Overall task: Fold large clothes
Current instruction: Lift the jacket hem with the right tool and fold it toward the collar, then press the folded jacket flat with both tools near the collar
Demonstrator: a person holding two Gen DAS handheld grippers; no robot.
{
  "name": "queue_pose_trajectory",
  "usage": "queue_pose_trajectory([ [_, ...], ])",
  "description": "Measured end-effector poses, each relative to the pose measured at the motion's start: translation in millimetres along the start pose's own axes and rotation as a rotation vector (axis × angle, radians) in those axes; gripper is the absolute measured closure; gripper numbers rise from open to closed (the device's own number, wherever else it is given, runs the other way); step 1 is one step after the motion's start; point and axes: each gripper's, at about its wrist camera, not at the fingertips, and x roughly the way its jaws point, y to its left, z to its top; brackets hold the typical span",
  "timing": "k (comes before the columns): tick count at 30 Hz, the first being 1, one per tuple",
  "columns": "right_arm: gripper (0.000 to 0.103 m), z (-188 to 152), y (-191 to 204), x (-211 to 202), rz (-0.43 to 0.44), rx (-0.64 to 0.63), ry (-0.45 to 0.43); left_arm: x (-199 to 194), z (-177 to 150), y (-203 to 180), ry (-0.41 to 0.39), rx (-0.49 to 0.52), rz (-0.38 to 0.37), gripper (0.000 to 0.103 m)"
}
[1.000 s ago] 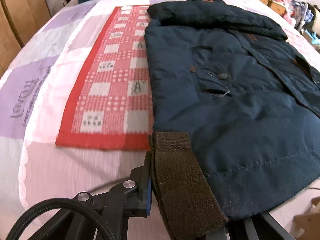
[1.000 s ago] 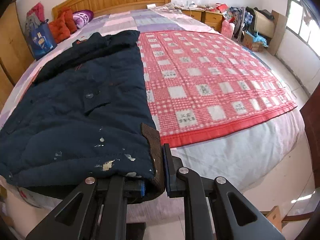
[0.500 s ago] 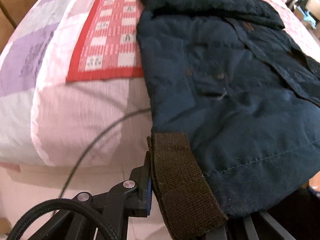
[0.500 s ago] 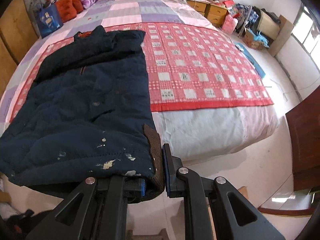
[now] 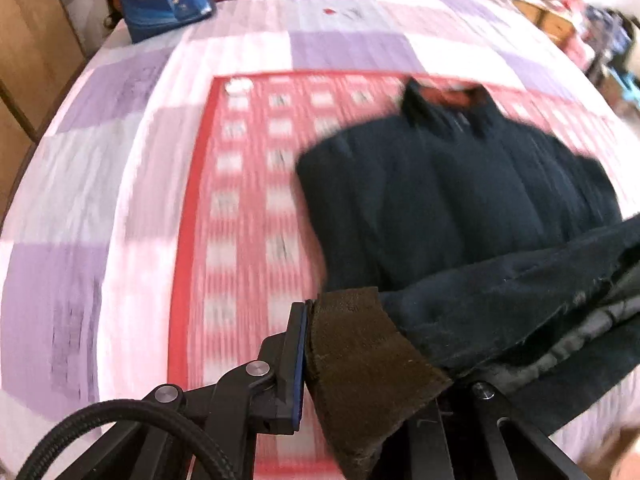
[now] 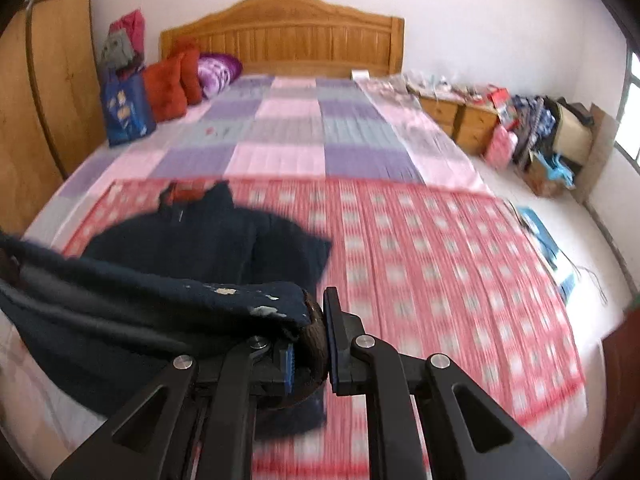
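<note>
2 grippers, left (image 5: 306,364) and right (image 6: 310,340), fingers pinching the jacket (image 5: 460,200) hem mid-fold; next, lay it toward the collar (image 5: 444,108) at 12 o'clock.

Daylight filled the room, entering from a window (image 6: 630,92) to the right of the bed (image 6: 280,128), whose panes were blown out white. Both fisheye views bent at the edges, with dark corners in the right wrist view. Motion blur smeared the red checked blanket (image 5: 248,208) and the dark jacket (image 5: 460,192); the black fingers (image 6: 340,344) stayed sharp.
</note>
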Motion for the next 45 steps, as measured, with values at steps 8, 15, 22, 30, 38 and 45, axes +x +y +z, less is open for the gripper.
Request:
queue_pose_trajectory([
  [8,0.090,85.9,-4.3,191.9,-0.054,0.015,0.161,147.2,116.2,1.6,0.149,-0.056,0.061,0.087],
  [15,0.090,68.5,-2.5,302.5,-0.136,0.045,0.313,251.6,126.4,-0.9,0.272,-0.066,0.081,0.078],
  [22,0.085,62.3,-1.2,359.1,-0.189,0.077,0.379,286.4,124.5,1.8,0.287,-0.070,0.062,0.057],
  [30,0.035,89.0,-19.9,357.4,-0.164,0.092,0.494,229.3,160.1,42.0,0.198,-0.120,-0.089,0.001],
  [38,0.015,124.2,-15.6,315.8,-0.199,-0.074,0.486,147.2,168.7,38.7,-0.027,-0.157,-0.182,0.001],
  [45,0.015,133.2,-28.3,289.9,-0.123,0.130,0.374,115.7,63.8,-75.8,-0.038,0.093,-0.261,0.001],
])
